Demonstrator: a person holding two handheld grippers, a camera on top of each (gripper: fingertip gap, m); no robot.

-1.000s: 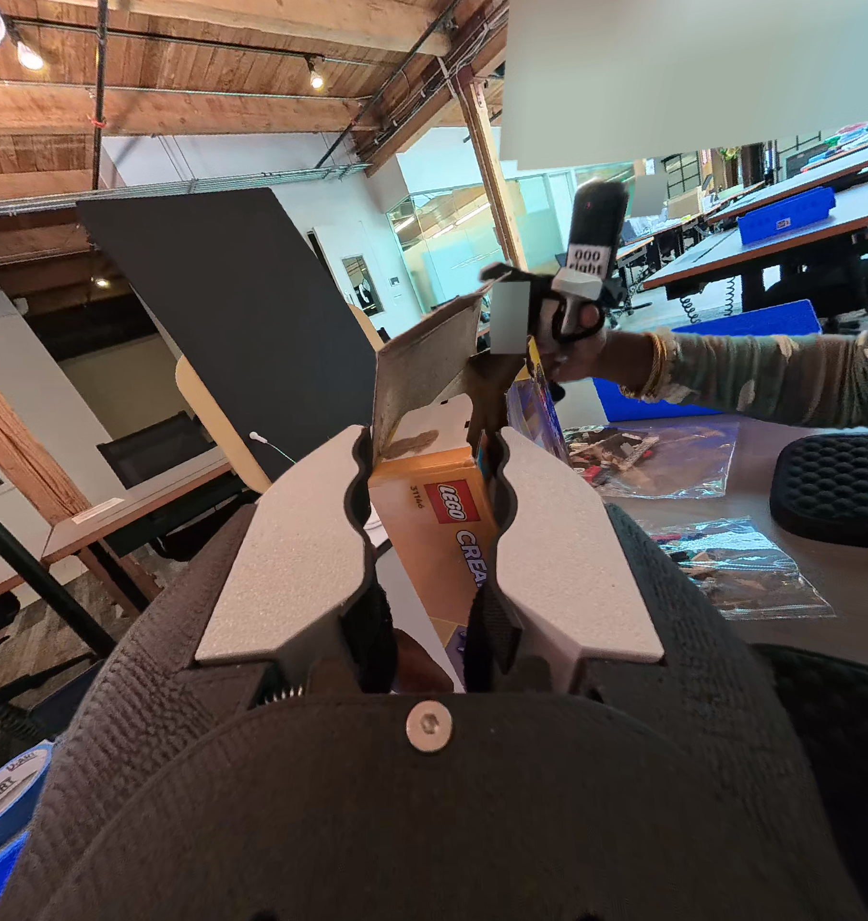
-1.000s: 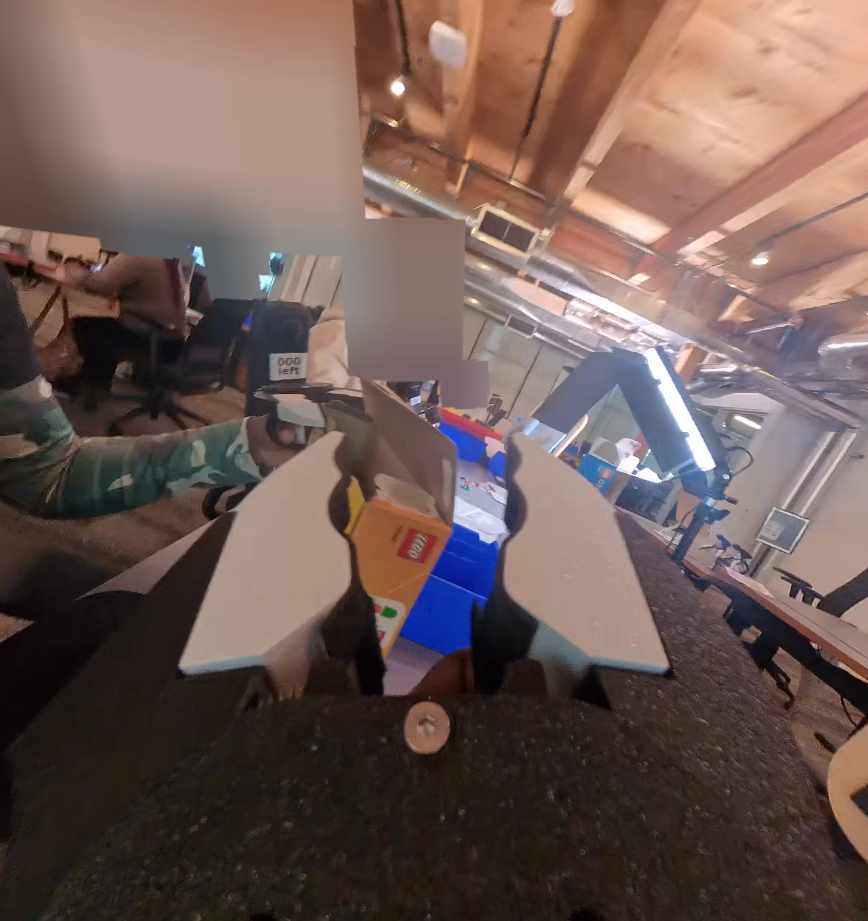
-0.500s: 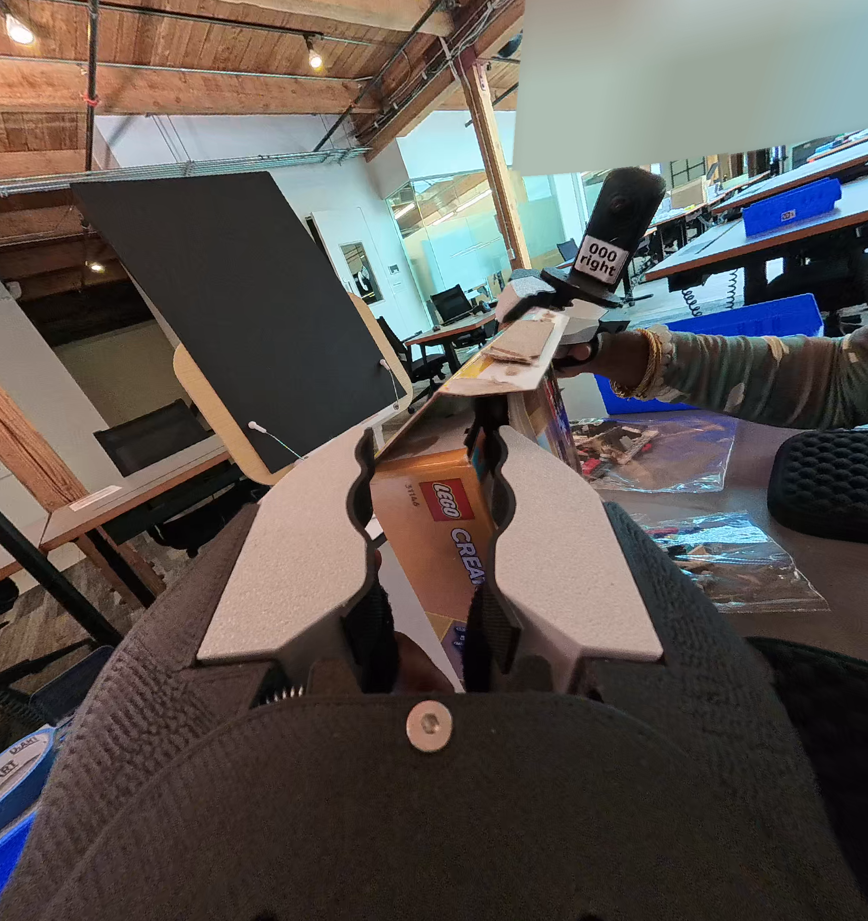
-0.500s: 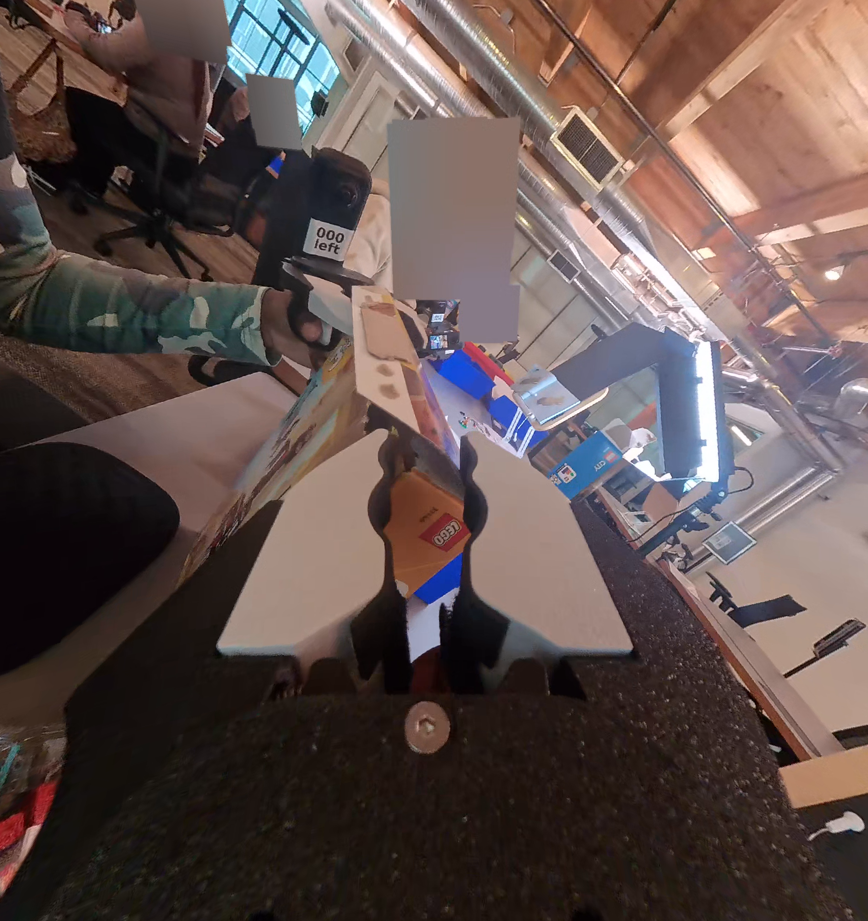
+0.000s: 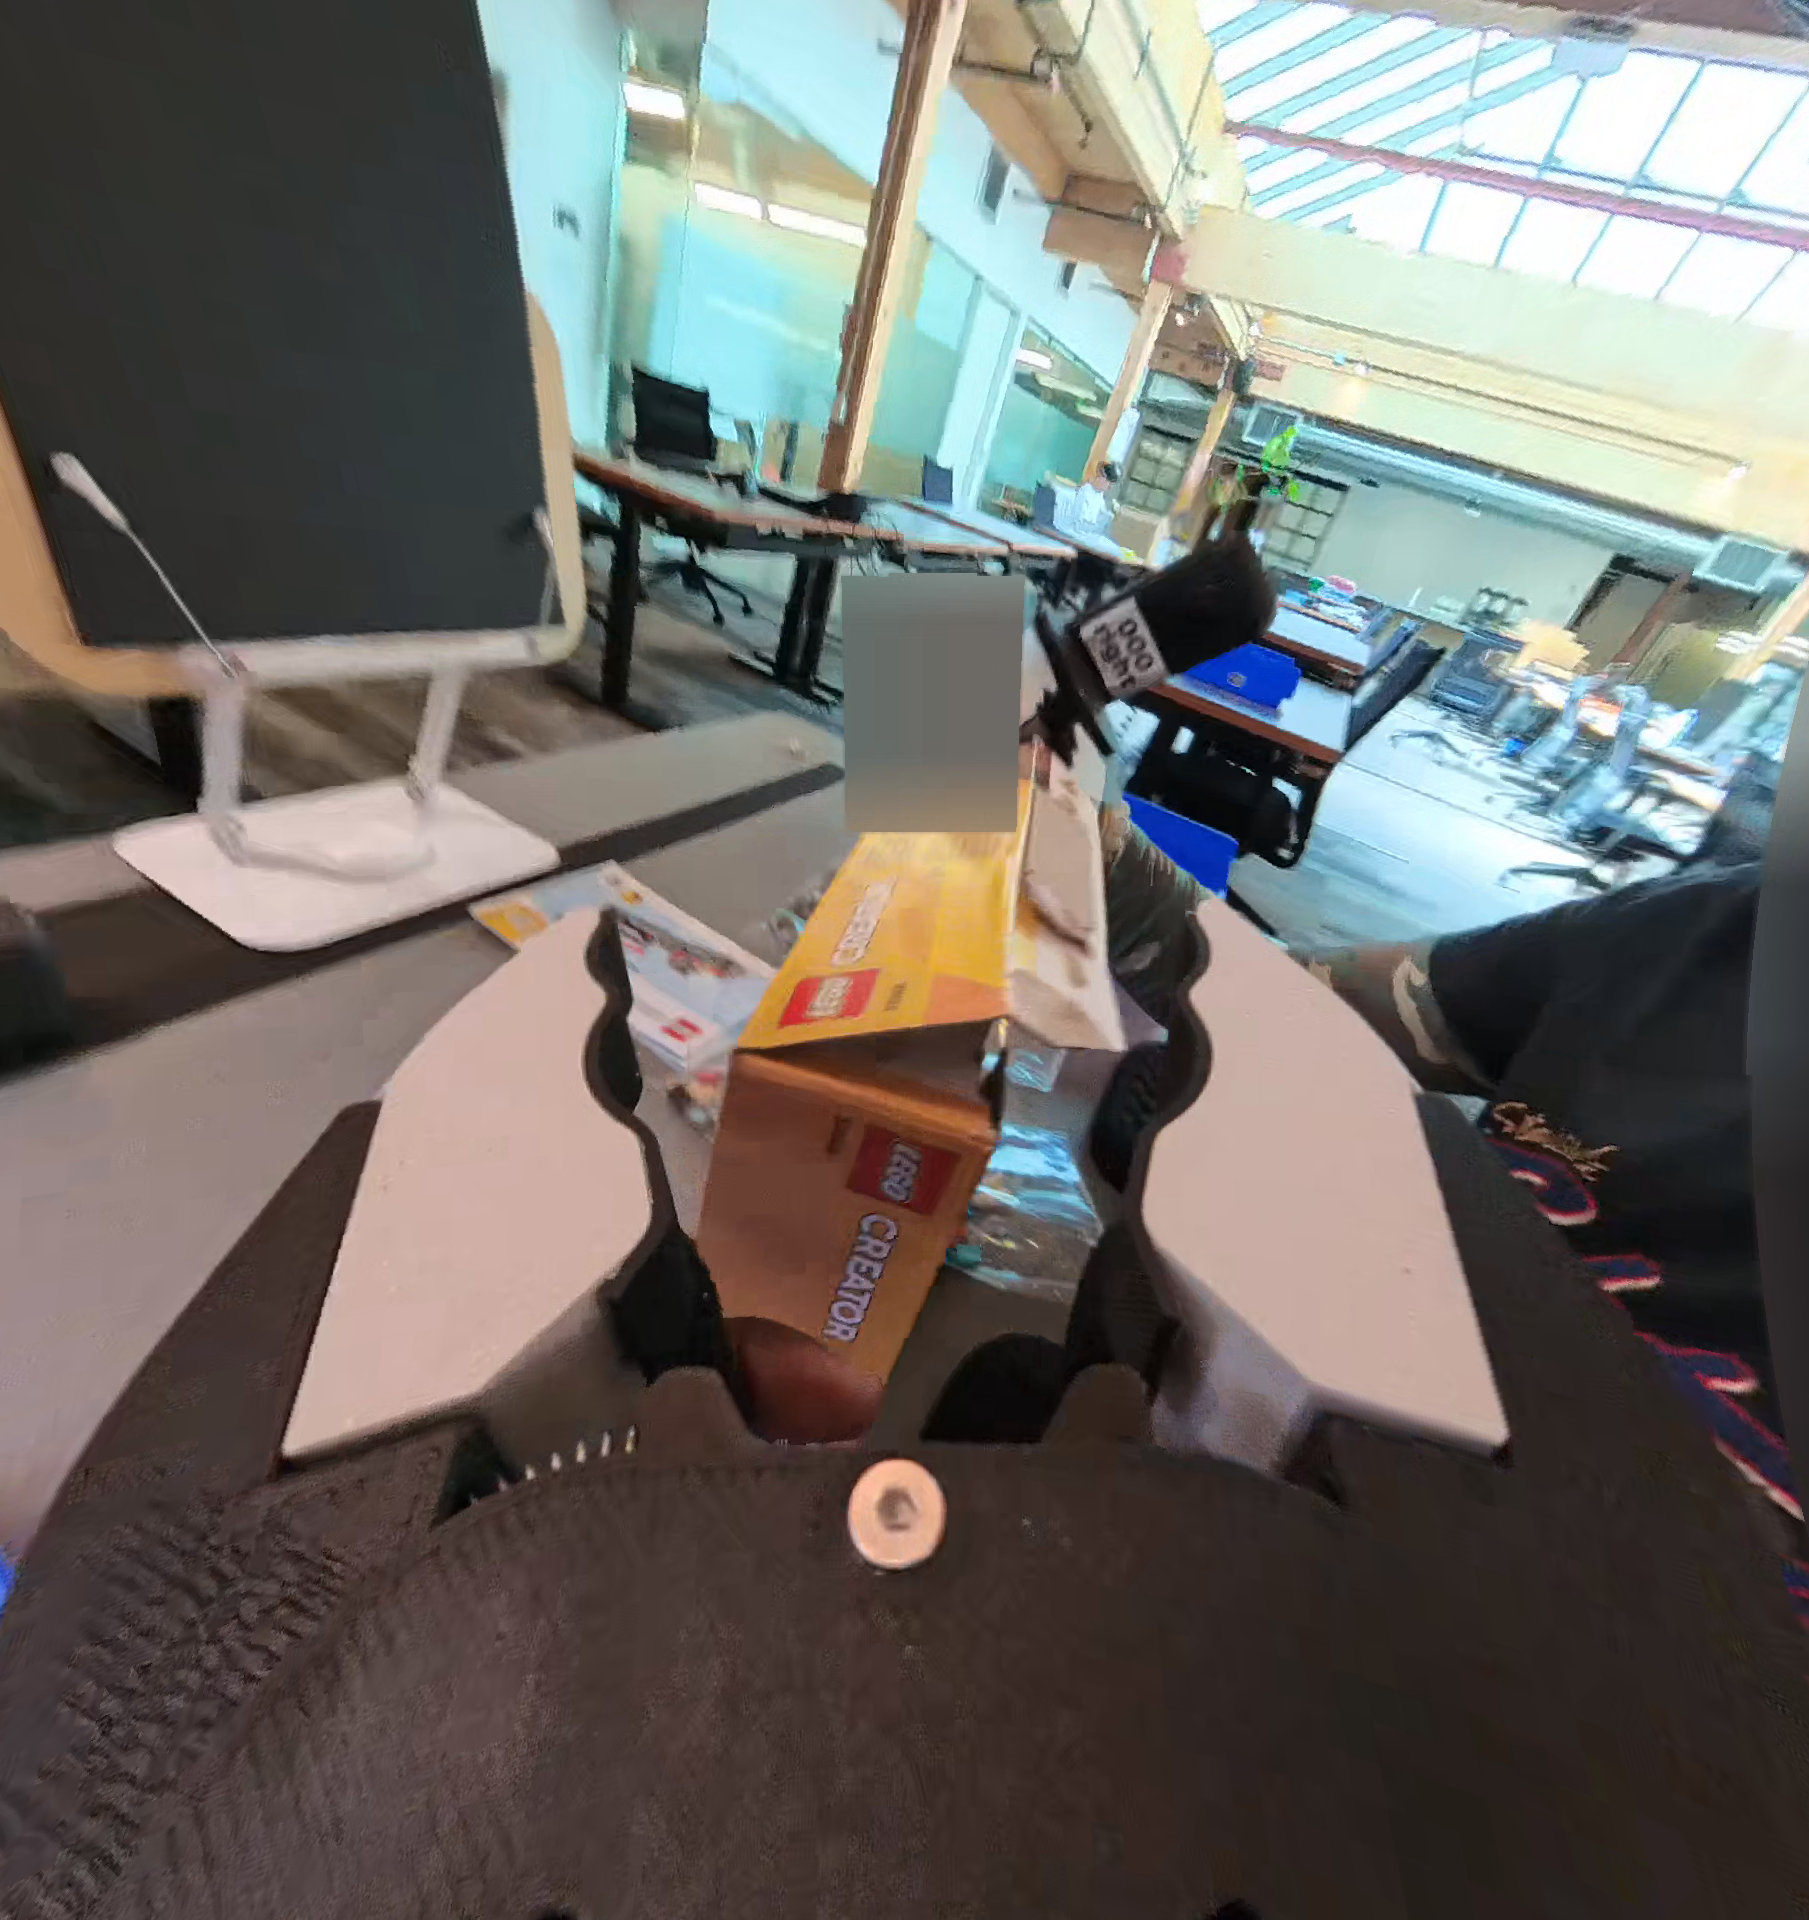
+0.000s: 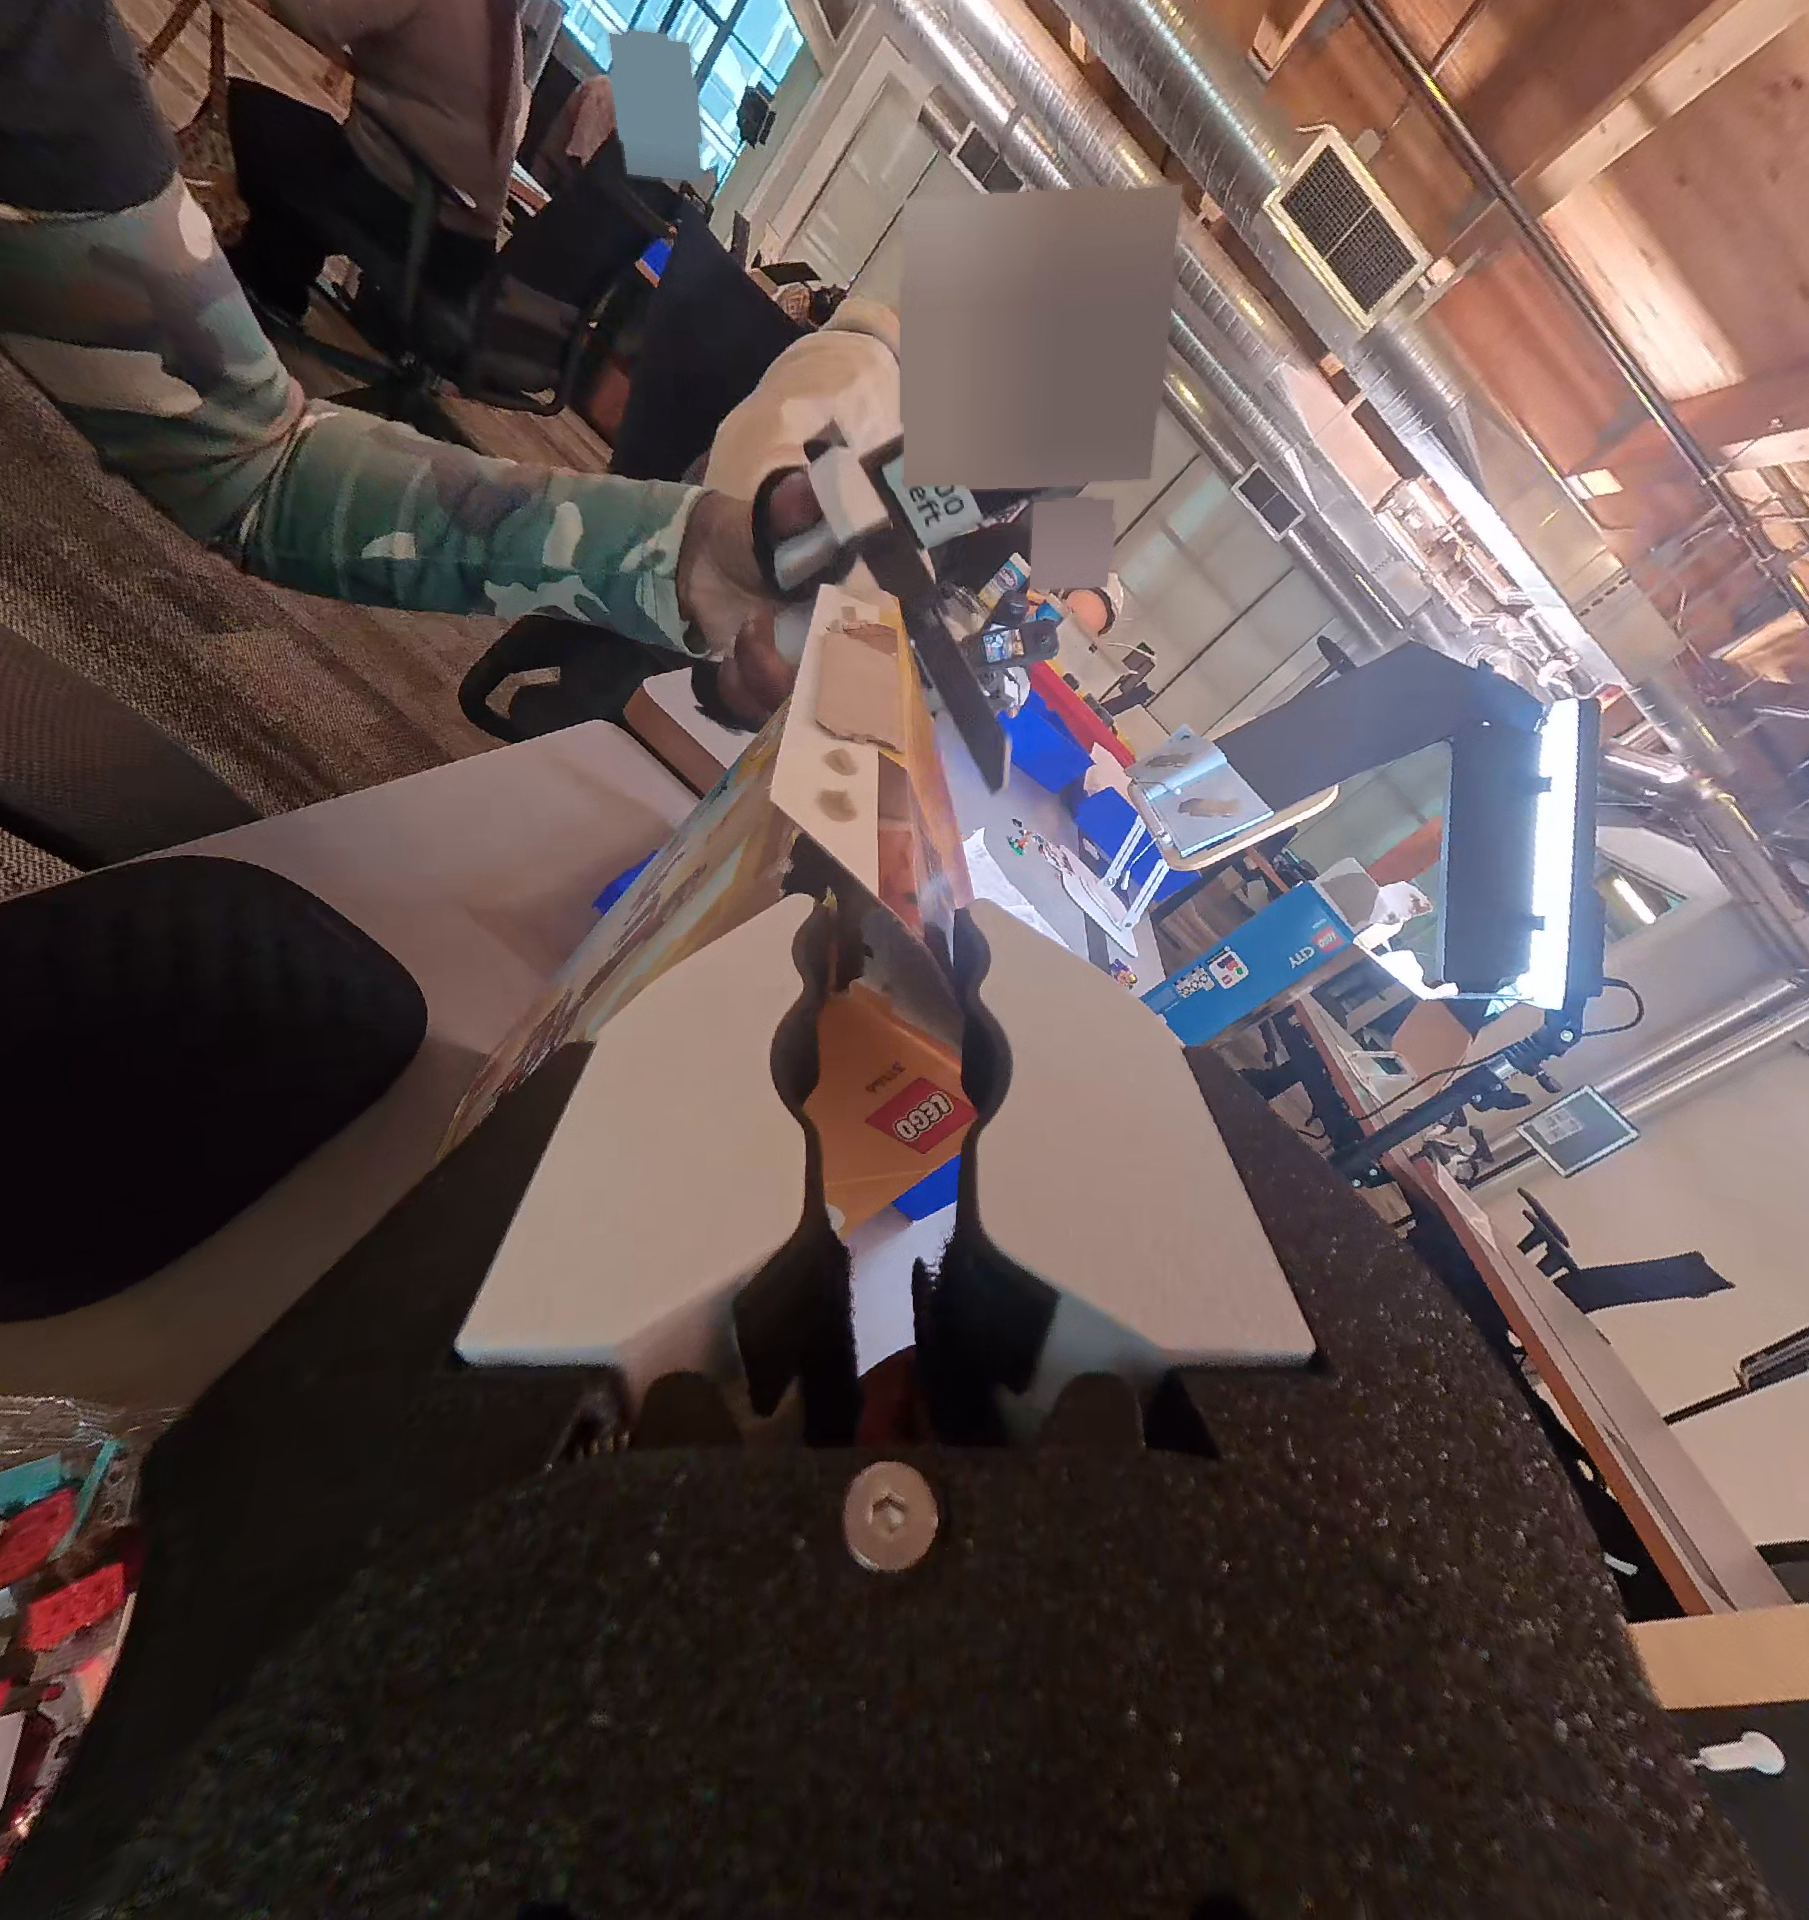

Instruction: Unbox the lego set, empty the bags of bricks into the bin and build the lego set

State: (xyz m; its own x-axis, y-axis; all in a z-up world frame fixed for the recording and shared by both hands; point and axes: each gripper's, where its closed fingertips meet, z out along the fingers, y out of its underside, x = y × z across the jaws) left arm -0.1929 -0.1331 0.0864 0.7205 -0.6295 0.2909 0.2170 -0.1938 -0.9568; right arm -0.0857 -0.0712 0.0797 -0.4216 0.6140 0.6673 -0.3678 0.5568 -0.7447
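Observation:
The orange lego box (image 5: pixel 858 1164) lies tilted over the grey table (image 5: pixel 152 1195) with its end flap (image 5: pixel 1066 914) torn open. My left gripper (image 5: pixel 900 935) is open. The box sits between its fingers with a gap on each side. My right gripper (image 6: pixel 884 925) is shut on an edge of the box (image 6: pixel 879 1101) at its open end. It also shows in the left wrist view (image 5: pixel 1160 644) at the box's far end. A booklet (image 5: pixel 671 977) lies on the table. Clear bags of bricks (image 5: pixel 1025 1195) lie beside the box, one in the right wrist view (image 6: pixel 17 1558).
A black panel on a white stand (image 5: pixel 339 852) stands at the table's back left. A black pad (image 6: pixel 152 1081) lies near the bags. A blue bin (image 5: pixel 1180 842) sits beyond the box. A person's patterned sleeve (image 6: pixel 412 520) reaches to the left gripper (image 6: pixel 858 499). The left gripper's tips are roughly 15 centimetres from the right gripper's.
My left gripper has opened and let go of the box, and its view has tipped down toward the table. My right gripper closed on the box's open end and stays shut there.

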